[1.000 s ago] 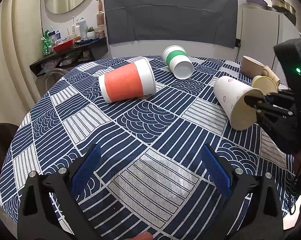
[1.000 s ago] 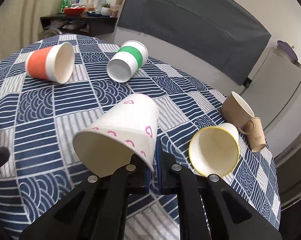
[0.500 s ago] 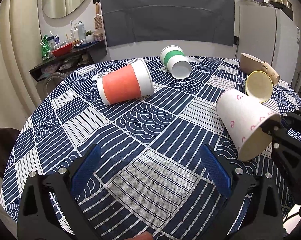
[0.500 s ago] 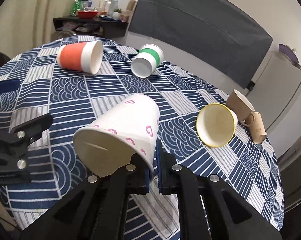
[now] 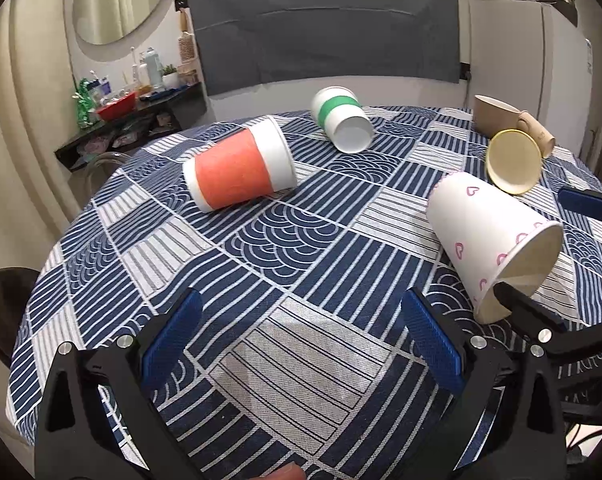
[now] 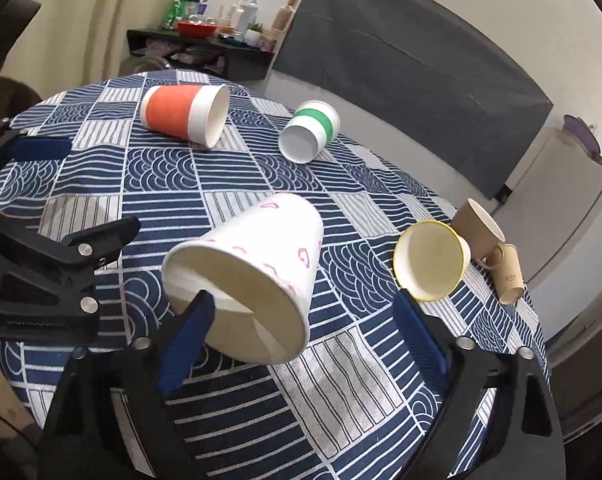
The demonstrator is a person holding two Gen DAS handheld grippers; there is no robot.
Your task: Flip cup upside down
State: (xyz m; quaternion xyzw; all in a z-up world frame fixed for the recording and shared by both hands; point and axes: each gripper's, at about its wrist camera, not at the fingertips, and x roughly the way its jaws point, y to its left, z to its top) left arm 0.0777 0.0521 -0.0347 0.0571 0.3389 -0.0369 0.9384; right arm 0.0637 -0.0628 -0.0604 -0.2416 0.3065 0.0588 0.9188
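A: What changed? The right gripper [image 6: 301, 320] was pinched shut on the heart cup's rim; now its fingers are spread wide, nothing gripped.
B: Where's the heart cup [image 6: 257, 264] now?
A: Between the fingers, tilted mouth-down. The left finger [image 6: 189, 332] pokes into the mouth; the other is well apart from it.
B: Meaning?
A: Released mid-flip, I'd guess; it's not yet flat on the tablecloth [image 5: 261, 240].
B: And the left gripper [image 5: 301, 340]?
A: Wide open, holding nothing, the cup off beside its right finger.
B: Looks?
A: White paper, pink hearts, plain inside.
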